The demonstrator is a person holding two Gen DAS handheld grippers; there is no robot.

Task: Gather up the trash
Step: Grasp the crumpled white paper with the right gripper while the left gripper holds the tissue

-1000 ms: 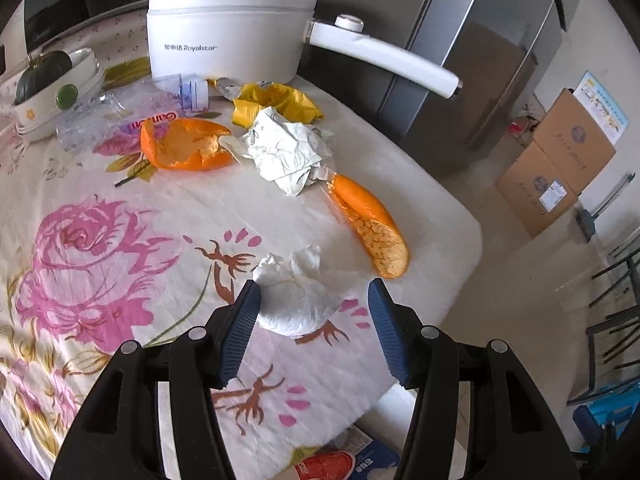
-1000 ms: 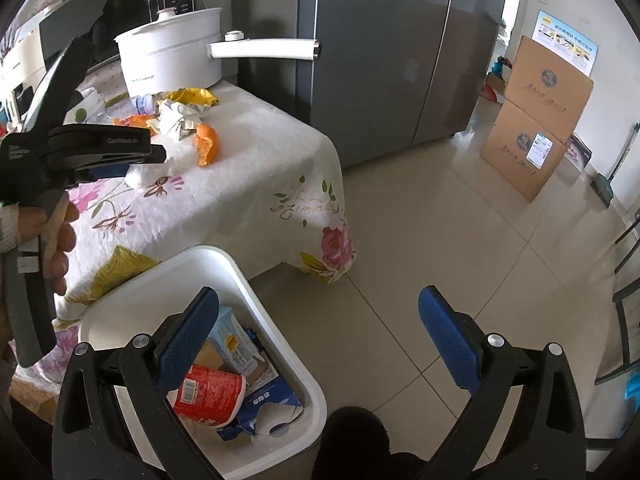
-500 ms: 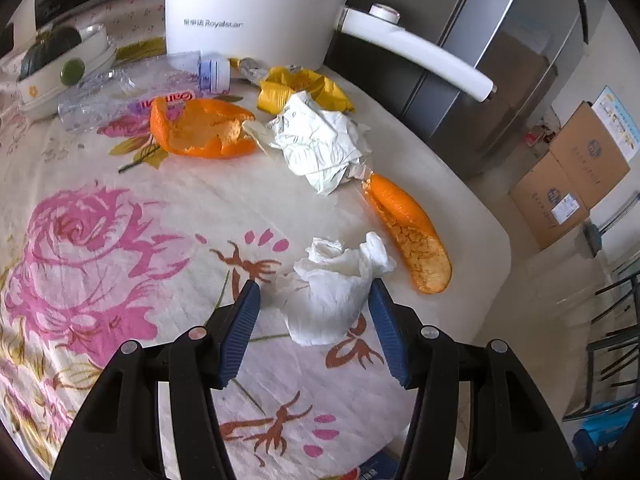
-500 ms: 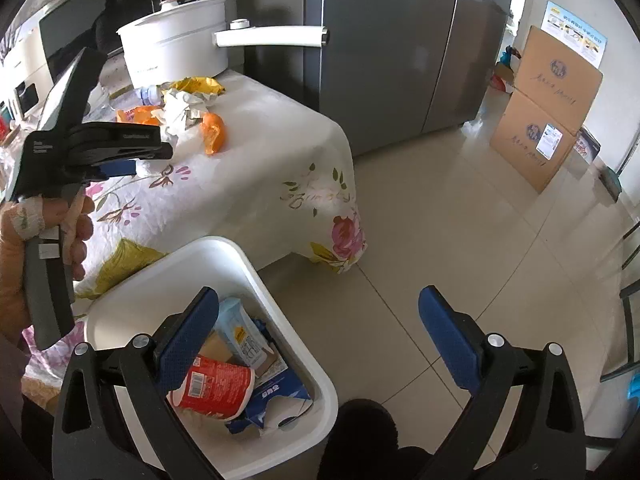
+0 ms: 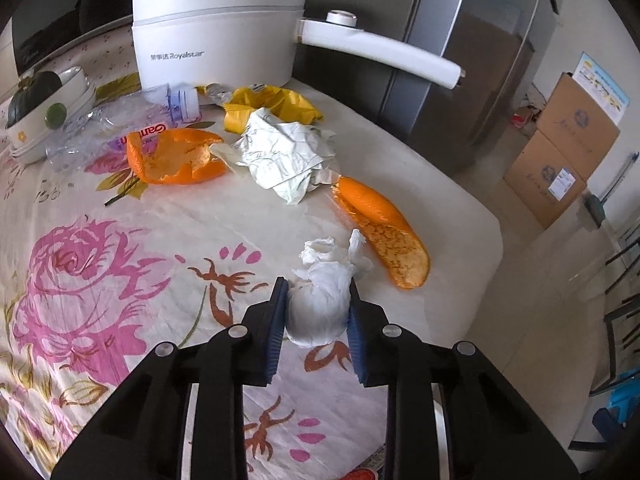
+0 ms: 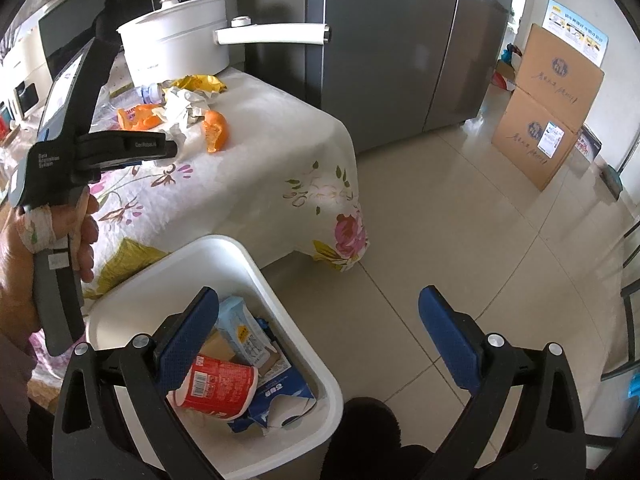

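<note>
A crumpled white tissue (image 5: 320,312) lies on the flowered tablecloth (image 5: 120,240) near the table's right edge. My left gripper (image 5: 316,286) is closing its jaws around it, and both blue pads press on its sides. Farther back lie two orange peels (image 5: 176,156) (image 5: 384,220), a crumpled paper (image 5: 288,156), a yellow wrapper (image 5: 272,104) and a clear plastic bottle (image 5: 120,120). My right gripper (image 6: 319,295) hangs open and empty above the white bin (image 6: 256,264), which holds a red cup (image 6: 216,386) and cartons. A hand holds the left gripper (image 6: 172,148) over the table.
A white electric pot (image 5: 216,28) with a long handle stands at the table's back. Stacked bowls (image 5: 48,112) sit at the back left. A grey fridge (image 6: 384,48) stands behind the table. Cardboard boxes (image 6: 548,108) are on the tiled floor at the right.
My left gripper moved forward over the tissue and its jaws narrowed until the pads touched it. The right gripper stayed above the bin.
</note>
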